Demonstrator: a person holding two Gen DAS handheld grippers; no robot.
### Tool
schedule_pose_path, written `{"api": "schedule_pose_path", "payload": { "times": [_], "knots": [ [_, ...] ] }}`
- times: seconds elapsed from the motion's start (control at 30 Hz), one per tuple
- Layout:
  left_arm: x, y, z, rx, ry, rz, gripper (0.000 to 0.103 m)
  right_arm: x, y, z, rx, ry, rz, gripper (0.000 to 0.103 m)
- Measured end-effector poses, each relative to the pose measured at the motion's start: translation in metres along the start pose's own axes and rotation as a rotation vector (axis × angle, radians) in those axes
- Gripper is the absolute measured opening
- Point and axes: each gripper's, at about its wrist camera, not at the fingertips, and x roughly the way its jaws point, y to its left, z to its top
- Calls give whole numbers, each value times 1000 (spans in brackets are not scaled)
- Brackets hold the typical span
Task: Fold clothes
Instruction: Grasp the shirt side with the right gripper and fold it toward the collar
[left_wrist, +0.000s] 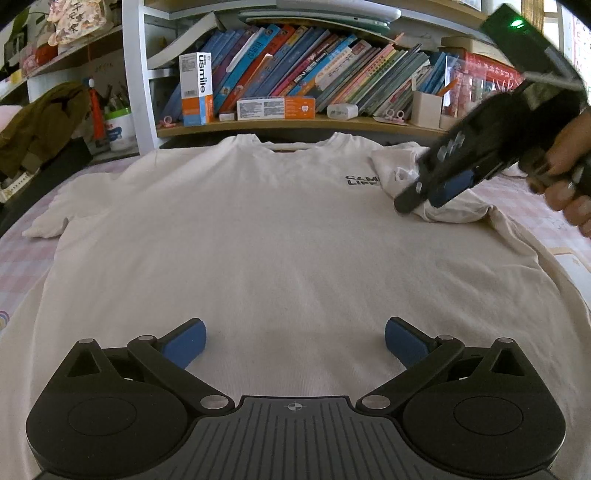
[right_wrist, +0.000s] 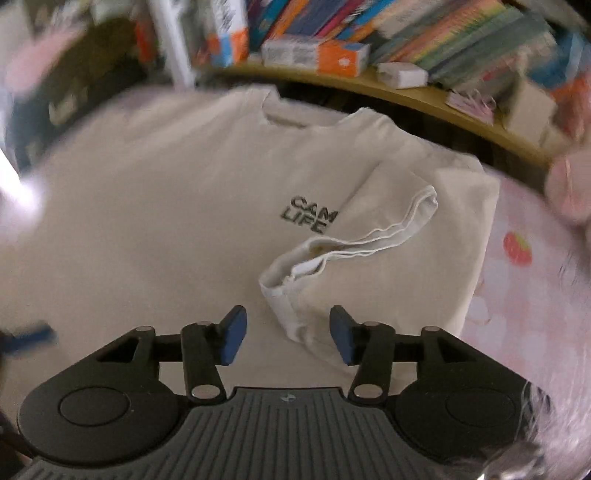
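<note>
The cream T-shirt (left_wrist: 258, 236) lay flat, front up, on the pink checked bed cover (left_wrist: 22, 258), collar toward the far edge by the bookshelf (left_wrist: 295, 122). Its right sleeve (right_wrist: 373, 236) was folded inward across the chest, cuff near the printed lettering; the left sleeve (left_wrist: 48, 221) lay spread toward the cover's left edge. The right gripper (right_wrist: 288, 334) hovered over the folded sleeve, jaws partly apart; the blurred view suggests the cloth lay between the pads unpinched. The left gripper (left_wrist: 295, 343) stood wide, holding nothing, over the shirt's open lower half. Behind the far edge, 2 cartons (left_wrist: 275, 108) and leaning books (left_wrist: 332, 74) crowded the shelf.
</note>
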Motion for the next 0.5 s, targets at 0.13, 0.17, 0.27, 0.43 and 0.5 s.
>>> {"api": "schedule_pose_path", "payload": {
  "times": [0.13, 0.17, 0.27, 0.43, 0.5],
  "knots": [
    [0, 0, 0, 1, 0, -3, 103, -5, -11, 13, 52, -38, -16, 51],
    [0, 0, 0, 2, 0, -3, 103, -5, -15, 19, 76, -51, -26, 52],
    [0, 0, 0, 3, 0, -5, 103, 3, -39, 40, 230, -96, -36, 60],
    [0, 0, 0, 3, -1, -10, 103, 31, -68, 61, 378, -84, -108, 60],
    [0, 0, 0, 4, 0, -10, 103, 40, -70, 64, 389, -75, -134, 60]
  ]
}}
